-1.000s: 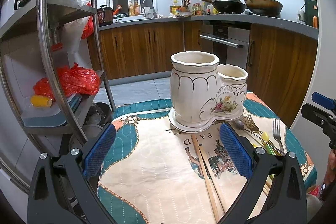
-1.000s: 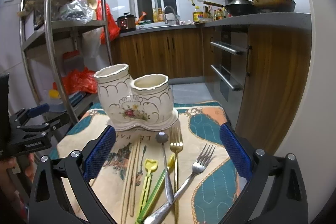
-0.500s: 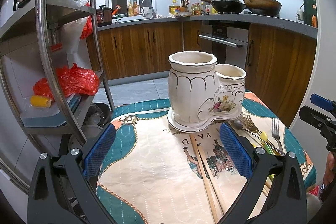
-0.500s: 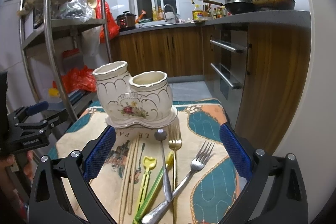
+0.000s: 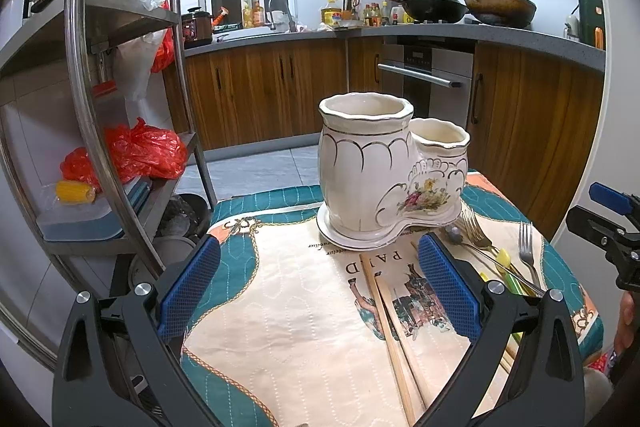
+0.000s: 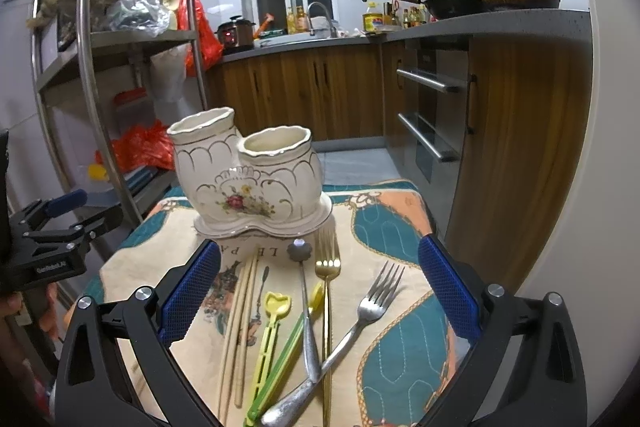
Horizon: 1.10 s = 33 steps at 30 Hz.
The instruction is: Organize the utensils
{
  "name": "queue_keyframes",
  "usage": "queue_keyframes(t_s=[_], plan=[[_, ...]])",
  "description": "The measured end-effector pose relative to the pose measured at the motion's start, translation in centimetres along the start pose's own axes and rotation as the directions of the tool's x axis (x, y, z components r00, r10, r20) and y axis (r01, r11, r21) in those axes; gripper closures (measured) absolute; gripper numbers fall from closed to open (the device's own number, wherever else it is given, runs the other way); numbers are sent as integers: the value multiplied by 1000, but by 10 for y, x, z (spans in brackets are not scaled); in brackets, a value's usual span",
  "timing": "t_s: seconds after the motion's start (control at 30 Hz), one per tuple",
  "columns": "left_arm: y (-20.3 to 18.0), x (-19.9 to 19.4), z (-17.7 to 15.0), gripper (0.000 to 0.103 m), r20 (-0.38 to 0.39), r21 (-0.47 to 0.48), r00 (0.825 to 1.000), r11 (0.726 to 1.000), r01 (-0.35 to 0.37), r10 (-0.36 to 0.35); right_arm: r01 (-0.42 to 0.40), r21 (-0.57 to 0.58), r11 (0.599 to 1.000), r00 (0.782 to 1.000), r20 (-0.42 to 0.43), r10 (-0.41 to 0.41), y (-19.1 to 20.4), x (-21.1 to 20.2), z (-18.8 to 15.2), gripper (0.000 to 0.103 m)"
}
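Observation:
A white ceramic two-cup utensil holder (image 6: 248,183) (image 5: 384,183) stands at the far side of a small table, both cups empty as far as I see. In front of it lie wooden chopsticks (image 6: 240,323) (image 5: 390,331), a yellow-green plastic utensil (image 6: 270,331), a dark metal spoon (image 6: 305,307), a gold fork (image 6: 327,307) and a silver fork (image 6: 360,323). My right gripper (image 6: 318,295) hangs open just above these utensils, holding nothing. My left gripper (image 5: 318,287) is open over the cloth, left of the chopsticks.
A teal and cream quilted cloth (image 5: 280,327) covers the table. A metal shelf rack (image 5: 92,107) with red bags stands to the left. Wooden kitchen cabinets (image 6: 520,155) and an oven run along the right and back. The other gripper (image 6: 48,243) shows at each view's edge.
Both grippers have drifted slightly; the holder sits a little lower and farther left in the right wrist view. Nothing was grasped or moved on the table.

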State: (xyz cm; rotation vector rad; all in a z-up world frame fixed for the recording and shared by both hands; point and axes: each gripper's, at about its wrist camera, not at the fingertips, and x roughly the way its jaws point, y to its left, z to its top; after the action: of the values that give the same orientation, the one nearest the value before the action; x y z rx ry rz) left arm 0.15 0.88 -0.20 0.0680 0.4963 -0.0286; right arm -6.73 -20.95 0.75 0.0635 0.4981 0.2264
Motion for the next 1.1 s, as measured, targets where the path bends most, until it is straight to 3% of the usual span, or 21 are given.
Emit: queue_keyframes(t_s=[0.93, 1.1], plan=[[1, -3, 2, 5, 8, 10, 1000, 1000, 18, -18, 4, 2, 1000, 1000, 3, -4, -4, 1, 2, 5], [11, 7, 3, 5, -55, -11, 997, 999, 49, -49, 15, -8, 1000, 1000, -3, -15, -9, 0, 1, 5]])
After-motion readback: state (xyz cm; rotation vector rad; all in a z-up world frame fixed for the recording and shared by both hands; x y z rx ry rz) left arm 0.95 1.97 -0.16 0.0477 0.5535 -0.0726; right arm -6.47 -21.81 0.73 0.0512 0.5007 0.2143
